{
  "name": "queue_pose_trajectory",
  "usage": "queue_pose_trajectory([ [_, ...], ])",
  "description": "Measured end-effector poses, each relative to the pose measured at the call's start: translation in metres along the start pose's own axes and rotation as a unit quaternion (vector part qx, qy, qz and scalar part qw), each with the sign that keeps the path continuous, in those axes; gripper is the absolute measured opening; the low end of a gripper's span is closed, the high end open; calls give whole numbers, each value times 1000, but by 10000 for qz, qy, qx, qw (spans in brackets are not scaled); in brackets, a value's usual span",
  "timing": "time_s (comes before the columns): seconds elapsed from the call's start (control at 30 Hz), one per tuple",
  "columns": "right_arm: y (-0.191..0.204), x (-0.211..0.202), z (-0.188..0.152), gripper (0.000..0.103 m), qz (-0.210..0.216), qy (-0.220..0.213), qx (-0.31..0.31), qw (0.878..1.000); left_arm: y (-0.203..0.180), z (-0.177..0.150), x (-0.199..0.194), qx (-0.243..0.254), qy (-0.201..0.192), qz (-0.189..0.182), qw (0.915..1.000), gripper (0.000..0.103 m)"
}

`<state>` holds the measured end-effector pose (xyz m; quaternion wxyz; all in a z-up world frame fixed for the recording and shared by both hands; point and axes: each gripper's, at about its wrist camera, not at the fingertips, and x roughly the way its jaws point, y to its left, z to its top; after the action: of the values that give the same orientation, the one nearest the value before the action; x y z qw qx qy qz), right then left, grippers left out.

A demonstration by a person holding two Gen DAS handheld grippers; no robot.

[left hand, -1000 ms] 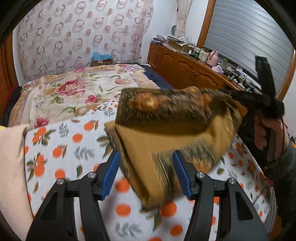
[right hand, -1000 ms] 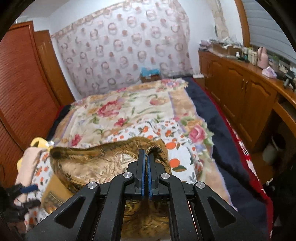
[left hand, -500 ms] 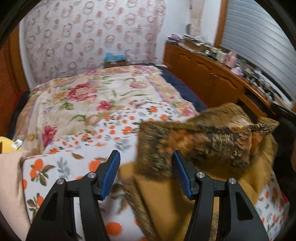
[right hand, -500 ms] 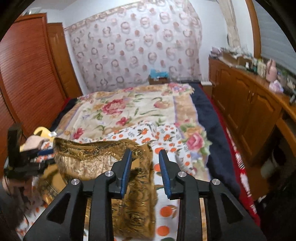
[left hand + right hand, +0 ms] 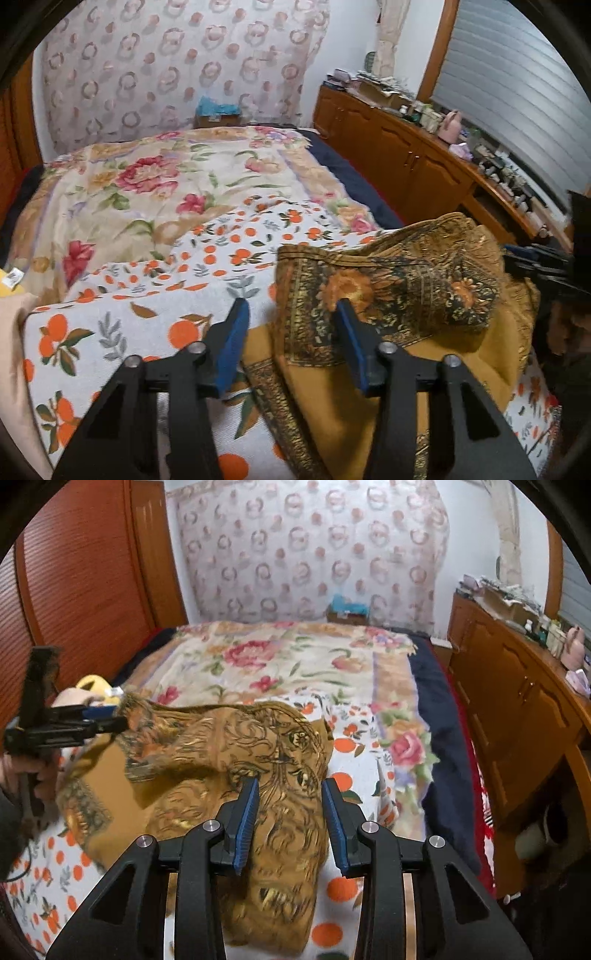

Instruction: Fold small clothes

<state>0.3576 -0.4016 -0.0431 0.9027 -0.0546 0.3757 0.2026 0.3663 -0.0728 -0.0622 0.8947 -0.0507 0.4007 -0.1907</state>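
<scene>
A mustard-brown patterned cloth (image 5: 388, 288) (image 5: 229, 760) lies loosely folded on a white sheet with orange prints (image 5: 147, 321). My left gripper (image 5: 291, 332) hovers over the cloth's left edge. Its jaws are closing; the edge lies between the blue pads, which do not press it. In the right wrist view the left gripper (image 5: 110, 716) sits at the cloth's far left corner. My right gripper (image 5: 290, 812) is above the cloth's right end. Its jaws are opening, with the fabric lying free below them. In the left wrist view, the right gripper (image 5: 511, 256) shows at the right edge.
The sheet lies on a bed with a floral bedspread (image 5: 147, 192). Wooden cabinets (image 5: 517, 701) with cluttered tops line the right side, and a wooden wardrobe (image 5: 85, 590) stands on the left. A yellow item (image 5: 90, 683) and a beige item (image 5: 11, 332) lie at the bed's left edge.
My right gripper has gone from shut on the cloth to open and has let it go. The cloth has come down from the air onto the sheet. My left jaws have narrowed.
</scene>
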Motion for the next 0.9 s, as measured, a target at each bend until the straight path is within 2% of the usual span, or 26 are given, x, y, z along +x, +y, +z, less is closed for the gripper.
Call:
queue_pose_trajectory([
  [0.1,-9,11,1,34,111,46,182,9998,0,4,3,25,27,-100,9999,26],
  [0.13,-11,12,1,29,243,22,214,9995,0,5,4,47,40,-132,9999,20],
  [0.17,-11,11,1,18,328,3,219,9992,1,6,5,51,28,-173,9998,7],
  [0.2,-11,11,1,13,369,-28,202,9991,0,6,2,19,-68,-137,9999,4],
  [0.23,-12,9,1,5,284,-153,175,9993,1,6,-2,10,-193,-45,9998,3],
  [0.27,-14,4,1,2,133,-315,185,9992,1,6,-5,7,-281,66,9996,3],
  [0.33,-19,-3,1,1,-303,-592,322,9973,6,5,-10,-118,-393,123,9991,3],
  [0.43,-25,-3,4,0,-775,-684,466,9936,9,4,-9,-165,-333,197,9991,3],
  [0.5,-35,1,5,0,-698,-553,669,9938,11,3,-10,-136,-265,188,9994,4],
  [0.57,-41,1,5,0,-544,-545,825,9936,12,1,-12,-142,-212,190,9995,7],
  [0.63,-35,-3,4,0,-547,-558,705,9945,12,1,-16,-70,-176,223,9996,11],
  [0.73,-18,-8,4,0,-485,-551,450,9963,8,-3,-22,110,-152,237,9995,36],
  [0.77,-14,-10,3,3,-477,-537,387,9967,7,-5,-23,136,-140,199,9996,43],
  [0.8,-8,-10,3,5,-464,-510,312,9971,6,-8,-24,154,-97,143,9997,46],
  [0.87,2,-9,0,21,-596,-463,150,9970,4,-15,-23,180,45,139,9997,53],
  [0.9,6,-8,-1,25,-639,-454,70,9969,3,-18,-20,215,133,177,9995,54],
])
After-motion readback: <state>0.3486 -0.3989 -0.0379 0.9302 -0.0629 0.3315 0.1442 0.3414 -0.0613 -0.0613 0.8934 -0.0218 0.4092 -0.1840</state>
